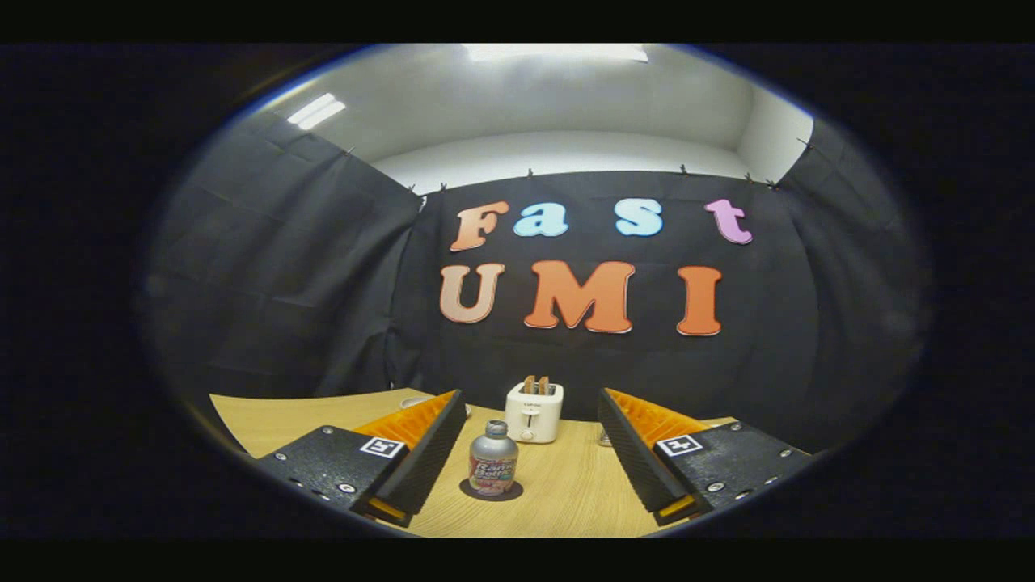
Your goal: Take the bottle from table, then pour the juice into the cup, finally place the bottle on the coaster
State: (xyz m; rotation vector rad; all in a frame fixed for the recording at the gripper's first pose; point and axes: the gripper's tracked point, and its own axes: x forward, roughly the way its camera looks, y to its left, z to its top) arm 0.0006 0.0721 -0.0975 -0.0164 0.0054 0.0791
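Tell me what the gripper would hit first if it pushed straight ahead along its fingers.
Probably the bottle, standing on the dark coaster just ahead between the open gripper's fingers, nearer the left one. The toaster stands beyond it; depth is hard to judge.

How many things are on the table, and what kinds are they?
Bottle: 1, standing on the coaster, ahead of the open gripper between its jaws
Coaster: 1, dark and round
Toaster: 1, white, with toast in it, beyond the bottle
Total: 3 that can be told. Two small bits peek out beside the jaws, too hidden to name.
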